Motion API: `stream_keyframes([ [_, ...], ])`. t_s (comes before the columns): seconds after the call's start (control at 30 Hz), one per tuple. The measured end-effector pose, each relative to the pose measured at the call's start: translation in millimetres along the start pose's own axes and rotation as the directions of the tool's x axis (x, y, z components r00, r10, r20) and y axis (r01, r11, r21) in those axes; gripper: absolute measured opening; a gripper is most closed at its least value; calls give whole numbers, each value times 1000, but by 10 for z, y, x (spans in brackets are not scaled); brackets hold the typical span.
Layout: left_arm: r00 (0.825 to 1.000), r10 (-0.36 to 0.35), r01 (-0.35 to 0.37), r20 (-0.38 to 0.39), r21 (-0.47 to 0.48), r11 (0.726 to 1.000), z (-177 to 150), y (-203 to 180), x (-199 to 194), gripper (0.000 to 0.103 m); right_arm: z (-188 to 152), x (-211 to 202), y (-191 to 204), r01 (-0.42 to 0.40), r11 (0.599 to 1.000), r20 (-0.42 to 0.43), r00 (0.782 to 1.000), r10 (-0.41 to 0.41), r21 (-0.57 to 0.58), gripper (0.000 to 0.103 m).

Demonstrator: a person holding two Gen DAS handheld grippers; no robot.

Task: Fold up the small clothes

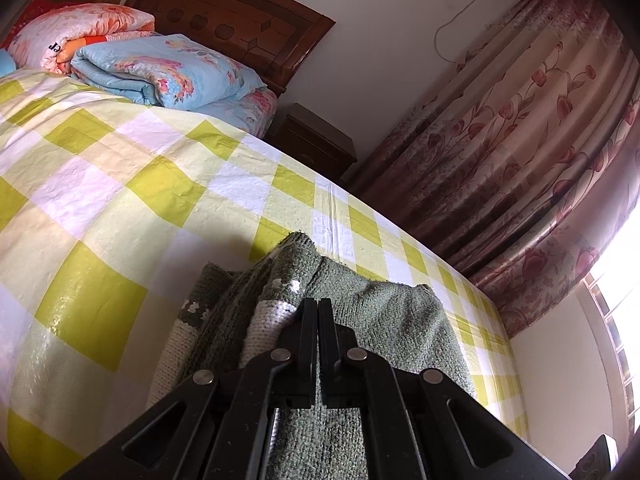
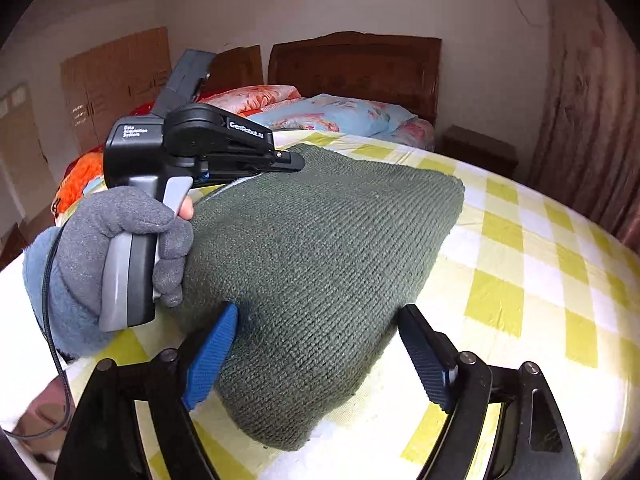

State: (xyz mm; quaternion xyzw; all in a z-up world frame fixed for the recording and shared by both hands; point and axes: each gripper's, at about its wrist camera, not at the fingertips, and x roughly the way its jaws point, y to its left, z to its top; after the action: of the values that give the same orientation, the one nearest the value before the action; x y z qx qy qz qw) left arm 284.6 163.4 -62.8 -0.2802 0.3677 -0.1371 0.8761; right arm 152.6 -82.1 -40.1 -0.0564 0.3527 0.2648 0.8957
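A small grey-green knitted garment with a cream patterned band lies on the yellow-and-white checked bed cover. My left gripper is shut on a fold of the garment's edge and holds it lifted; it also shows in the right wrist view, held by a gloved hand at the garment's far left corner. My right gripper is open, its blue-padded fingers straddling the garment's near corner without clamping it.
Folded floral quilts lie at the head of the bed by a wooden headboard. A dark nightstand and floral curtains stand beyond the bed's far edge. A wardrobe stands at the back left.
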Motion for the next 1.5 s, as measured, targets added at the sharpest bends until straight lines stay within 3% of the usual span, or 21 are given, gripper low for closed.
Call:
stream_keyframes([
  [0.07,1000,-27,27,-4,4,1000,-45,-6,-136,6,-22,-134,17,17,1000,8,1000,-17,0,103],
  [0.13,998,-20,17,57,54,998,-191,-78,-426,33,-68,-352,42,19,1000,48,999,-18,-5,103],
  [0.17,995,-2,-7,96,92,996,-289,-132,-609,41,-105,-476,37,15,1000,75,997,-15,3,103],
  [0.23,984,25,-56,179,169,984,-494,-261,-1011,74,-207,-699,14,8,1000,124,992,-11,25,103],
  [0.3,958,59,-128,280,237,963,-711,-423,-1439,86,-321,-894,4,10,999,166,986,-17,46,103],
  [0.43,896,146,-303,419,337,891,-1140,-756,-2039,87,-608,-1271,104,66,990,262,960,-98,128,103],
  [0.53,833,252,-447,493,330,831,-1464,-897,-2213,87,-819,-1439,217,84,986,300,946,-124,143,103],
  [0.6,809,320,-509,494,313,802,-1659,-916,-2199,87,-918,-1479,274,109,984,297,944,-146,138,103],
  [0.73,845,352,-483,402,295,824,-1889,-803,-2069,87,-1056,-1525,274,150,978,284,940,-187,147,103],
  [0.97,856,355,-479,377,315,819,-2078,-828,-1964,86,-1150,-1597,128,162,963,291,931,-222,217,103],
  [1.27,860,326,-474,393,378,795,-2173,-970,-1955,86,-1138,-1601,231,177,969,308,925,-224,174,103],
  [1.5,861,324,-472,392,379,796,-2169,-974,-1958,86,-1139,-1600,217,174,968,304,926,-224,181,103],
])
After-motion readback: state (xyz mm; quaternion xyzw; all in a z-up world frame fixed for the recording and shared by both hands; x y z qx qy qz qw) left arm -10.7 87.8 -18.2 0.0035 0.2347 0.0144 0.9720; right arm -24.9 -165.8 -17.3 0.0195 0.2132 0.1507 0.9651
